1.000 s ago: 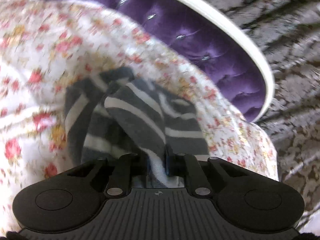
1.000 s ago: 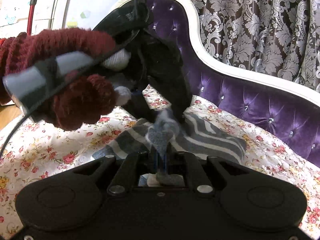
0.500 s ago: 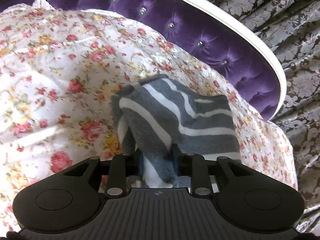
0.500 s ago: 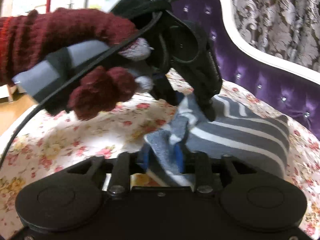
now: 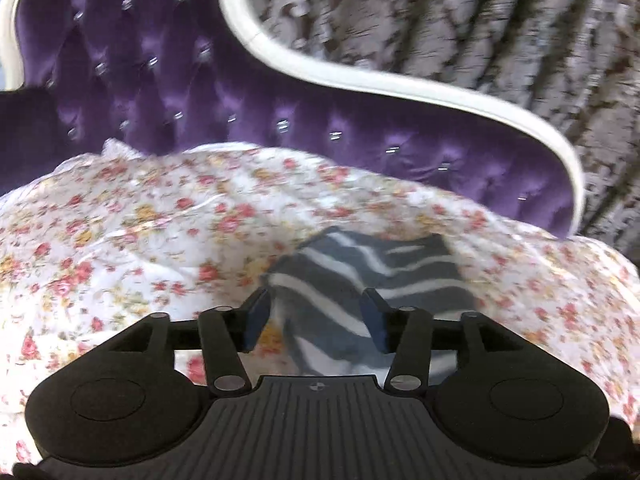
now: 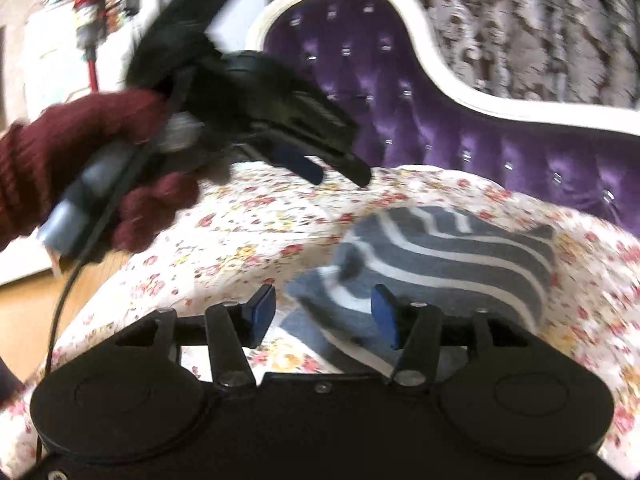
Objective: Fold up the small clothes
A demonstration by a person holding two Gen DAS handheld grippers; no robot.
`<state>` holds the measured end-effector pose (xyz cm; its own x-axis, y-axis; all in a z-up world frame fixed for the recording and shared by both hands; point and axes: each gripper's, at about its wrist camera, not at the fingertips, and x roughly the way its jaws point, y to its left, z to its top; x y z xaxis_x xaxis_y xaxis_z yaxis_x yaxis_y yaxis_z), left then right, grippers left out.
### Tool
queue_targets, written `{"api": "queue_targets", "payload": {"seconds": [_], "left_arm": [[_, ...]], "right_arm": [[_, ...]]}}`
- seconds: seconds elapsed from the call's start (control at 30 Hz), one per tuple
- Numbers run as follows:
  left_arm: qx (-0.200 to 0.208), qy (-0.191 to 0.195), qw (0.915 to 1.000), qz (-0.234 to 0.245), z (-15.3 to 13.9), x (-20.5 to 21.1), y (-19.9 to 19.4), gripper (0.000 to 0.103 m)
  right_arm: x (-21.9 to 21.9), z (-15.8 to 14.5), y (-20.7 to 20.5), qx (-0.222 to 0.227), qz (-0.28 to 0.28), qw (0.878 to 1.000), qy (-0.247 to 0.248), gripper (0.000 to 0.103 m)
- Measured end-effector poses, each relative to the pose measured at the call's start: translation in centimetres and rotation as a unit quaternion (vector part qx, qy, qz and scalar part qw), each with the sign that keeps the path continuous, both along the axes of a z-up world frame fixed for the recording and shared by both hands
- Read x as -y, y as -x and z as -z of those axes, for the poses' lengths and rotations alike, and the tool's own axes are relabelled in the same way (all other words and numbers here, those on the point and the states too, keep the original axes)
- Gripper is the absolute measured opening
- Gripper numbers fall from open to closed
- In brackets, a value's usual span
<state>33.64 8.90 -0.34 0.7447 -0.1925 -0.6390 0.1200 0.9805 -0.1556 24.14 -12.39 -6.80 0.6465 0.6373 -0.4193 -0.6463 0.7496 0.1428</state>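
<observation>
Both claws are spread and grip nothing — the left claw (image 5: 316, 318) and right claw (image 6: 324, 318) hover just over the striped garment (image 6: 448, 256), a soft grey knit lying folded on the floral bedspread (image 5: 160, 240). Best to lift away cleanly, without snagging its loose near edge.

Right tool (image 6: 323, 316): matte black body, blue pads (image 6: 385, 317), silver pivot screws, two round recesses. Left tool (image 6: 332, 168): same black build, grey handle, black cable. Left hand (image 6: 100, 168): maroon knit glove.
</observation>
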Motion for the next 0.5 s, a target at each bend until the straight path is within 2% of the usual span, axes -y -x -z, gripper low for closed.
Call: {"api": "queue_targets", "payload": {"seconds": [0.13, 0.27, 0.4, 0.5], "left_arm": [[-0.002, 0.013, 0.9997, 0.018, 1.1, 1.9, 1.1, 0.051], [-0.008, 0.006, 0.9998, 0.020, 3.0, 2.7, 1.9, 0.051], [-0.051, 0.014, 0.9986, 0.007, 5.7, 1.9, 2.3, 0.051], [-0.081, 0.047, 0.9956, -0.004, 7.3, 0.5, 2.5, 0.051]], "right_arm": [[1.8, 0.1, -0.2, -0.016, 0.027, 0.999, 0.003, 0.061], [3.5, 0.2, -0.4, -0.030, 0.046, 0.998, -0.001, 0.061], [5.0, -0.3, -1.1, -0.027, 0.063, 0.998, -0.007, 0.061], [5.7, -0.9, -2.8, -0.018, 0.074, 0.997, -0.022, 0.061]]}}
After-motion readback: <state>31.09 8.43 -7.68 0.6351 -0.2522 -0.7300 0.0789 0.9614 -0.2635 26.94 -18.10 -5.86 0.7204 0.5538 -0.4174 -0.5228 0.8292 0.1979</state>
